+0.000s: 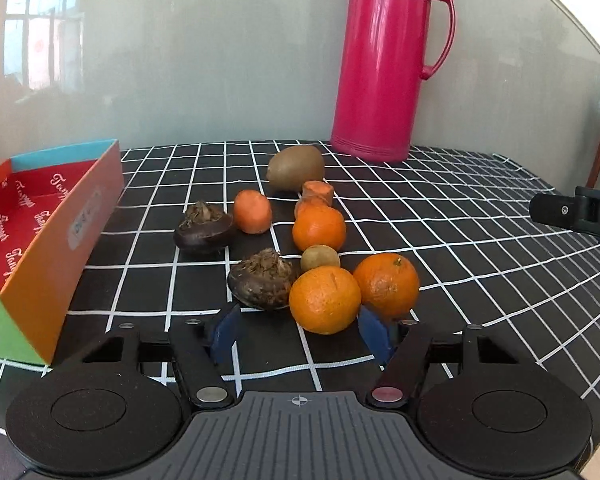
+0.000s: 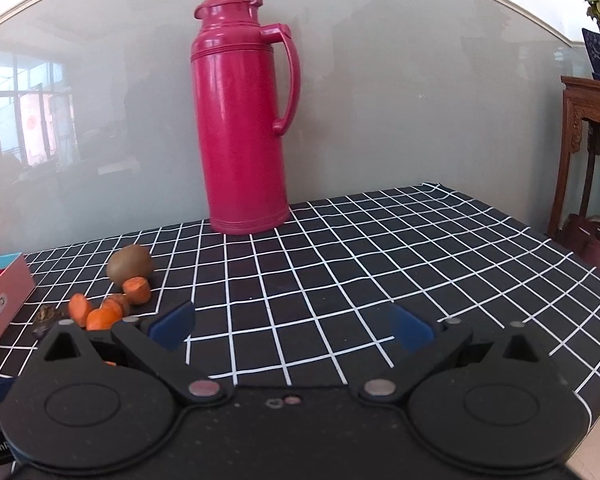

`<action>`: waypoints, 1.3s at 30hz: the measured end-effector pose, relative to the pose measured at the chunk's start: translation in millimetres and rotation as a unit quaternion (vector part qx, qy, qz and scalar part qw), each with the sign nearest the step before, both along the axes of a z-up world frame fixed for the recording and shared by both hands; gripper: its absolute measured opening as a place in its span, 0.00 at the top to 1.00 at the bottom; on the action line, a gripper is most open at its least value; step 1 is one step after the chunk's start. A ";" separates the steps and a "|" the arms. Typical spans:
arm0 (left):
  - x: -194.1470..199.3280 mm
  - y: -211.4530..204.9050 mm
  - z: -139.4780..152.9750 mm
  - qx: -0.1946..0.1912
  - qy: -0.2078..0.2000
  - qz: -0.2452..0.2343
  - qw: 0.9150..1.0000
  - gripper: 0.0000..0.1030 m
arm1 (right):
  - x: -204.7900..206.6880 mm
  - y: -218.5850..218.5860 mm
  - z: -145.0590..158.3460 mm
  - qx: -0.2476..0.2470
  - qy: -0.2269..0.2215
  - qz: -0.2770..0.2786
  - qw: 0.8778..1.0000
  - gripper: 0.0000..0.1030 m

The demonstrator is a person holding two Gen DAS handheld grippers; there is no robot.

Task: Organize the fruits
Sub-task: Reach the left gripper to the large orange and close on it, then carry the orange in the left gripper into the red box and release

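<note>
In the left wrist view, fruit lies in a cluster on the checked cloth: three mandarins, the nearest [image 1: 325, 300] just ahead of my open left gripper [image 1: 300, 334], one right of it [image 1: 387, 285], one further back [image 1: 319, 227]. Two dark water chestnuts [image 1: 261, 285] [image 1: 203, 227], carrot pieces [image 1: 253, 211] [image 1: 318, 192], a small green fruit [image 1: 320, 258] and a kiwi [image 1: 296, 168] lie around them. An open red-lined box [image 1: 40, 240] stands at the left. My right gripper [image 2: 292, 330] is open and empty over bare cloth; the kiwi [image 2: 129, 263] and carrot pieces [image 2: 137, 290] lie to its left.
A tall pink thermos [image 1: 388, 60] stands at the back of the table against a glass wall; it also shows in the right wrist view [image 2: 242, 120]. The right gripper's body [image 1: 576, 212] shows at the right edge. A wooden stand [image 2: 588, 140] with a potted plant is beyond the table's right edge.
</note>
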State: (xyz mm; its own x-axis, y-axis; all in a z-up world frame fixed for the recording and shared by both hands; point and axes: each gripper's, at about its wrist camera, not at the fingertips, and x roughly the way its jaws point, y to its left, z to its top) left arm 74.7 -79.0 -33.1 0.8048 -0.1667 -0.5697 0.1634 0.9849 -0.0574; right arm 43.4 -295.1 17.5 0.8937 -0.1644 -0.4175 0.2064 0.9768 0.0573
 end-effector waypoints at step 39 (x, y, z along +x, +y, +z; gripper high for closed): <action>-8.0 152.6 39.2 -0.013 -0.060 0.191 0.980 0.20 | 7.9 35.9 -5.7 -0.034 0.017 0.038 0.999 0.00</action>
State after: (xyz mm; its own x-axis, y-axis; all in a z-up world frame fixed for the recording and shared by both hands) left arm 66.6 73.6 6.1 0.8722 0.1473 -0.4665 -0.2103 0.9739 -0.0857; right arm 51.3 -259.2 11.8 0.8905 -0.1252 -0.4374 0.1318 0.9912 -0.0154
